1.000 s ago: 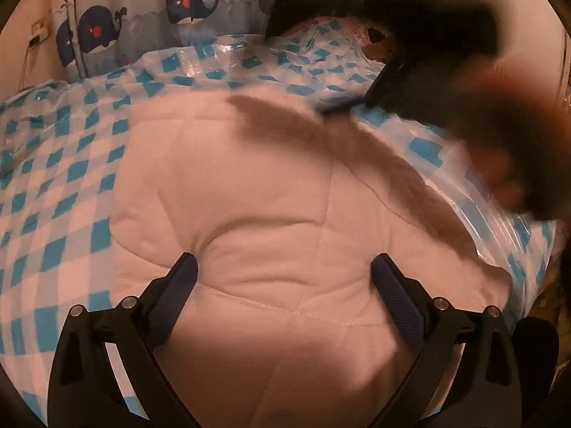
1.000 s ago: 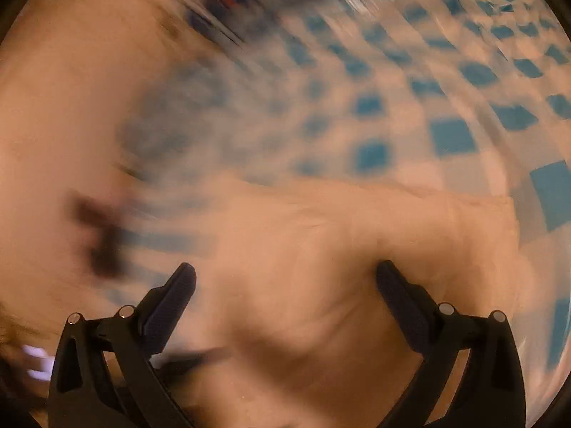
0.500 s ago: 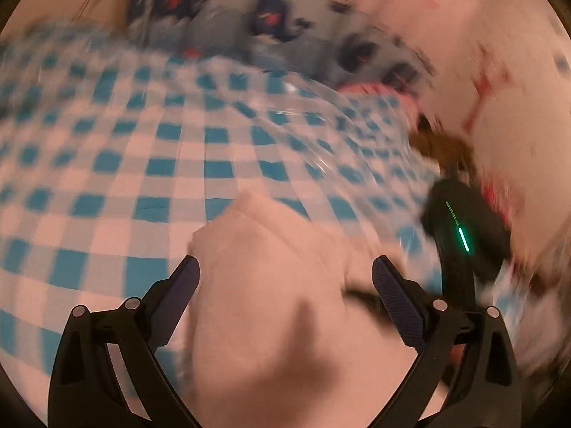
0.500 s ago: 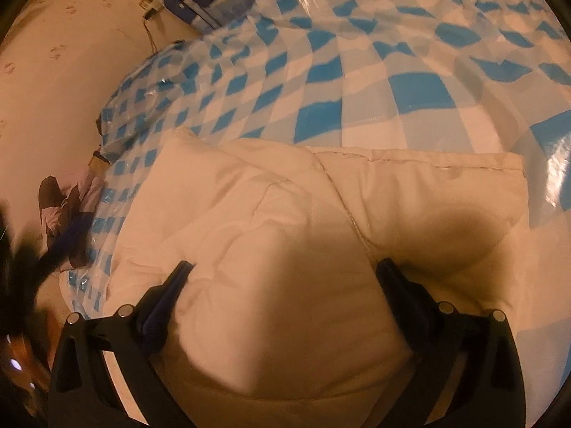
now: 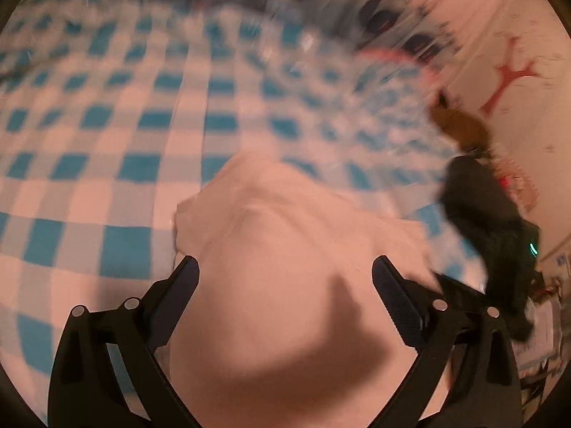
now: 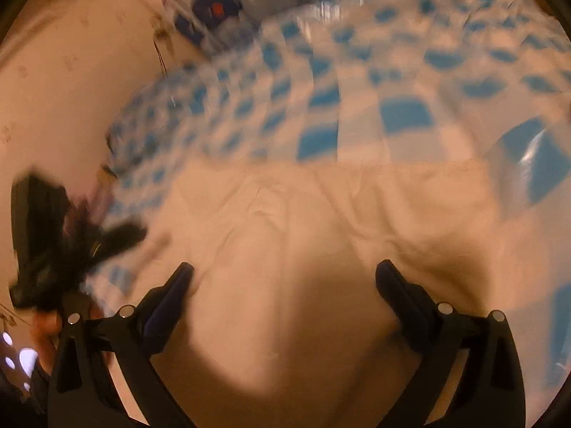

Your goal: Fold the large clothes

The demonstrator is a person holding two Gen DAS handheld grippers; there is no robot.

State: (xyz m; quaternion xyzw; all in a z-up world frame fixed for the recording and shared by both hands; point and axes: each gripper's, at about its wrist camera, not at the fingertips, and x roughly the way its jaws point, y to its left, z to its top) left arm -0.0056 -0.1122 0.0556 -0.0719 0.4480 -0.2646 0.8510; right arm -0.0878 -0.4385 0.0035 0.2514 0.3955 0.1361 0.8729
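Observation:
A large pale quilted garment (image 5: 285, 285) lies folded on the blue-and-white checked cover (image 5: 107, 142). My left gripper (image 5: 285, 271) is open, its fingers wide apart just above the garment's left part. The garment also fills the lower half of the right wrist view (image 6: 303, 249). My right gripper (image 6: 283, 278) is open above it, holding nothing. The right gripper body shows as a dark blur at the right of the left wrist view (image 5: 492, 235). The left gripper body shows as a dark blur at the left of the right wrist view (image 6: 53, 242). Both views are motion-blurred.
The checked cover (image 6: 403, 114) spreads beyond the garment on all far sides. A whale-print cloth (image 6: 214, 7) lies at the far edge by a pale wall (image 6: 53, 71). Clutter sits at the right edge of the left wrist view (image 5: 535, 339).
Both grippers have swung over the garment and stayed open. The left view turned from the whole quilted top to its left corner; the right view pulled back along the far edge.

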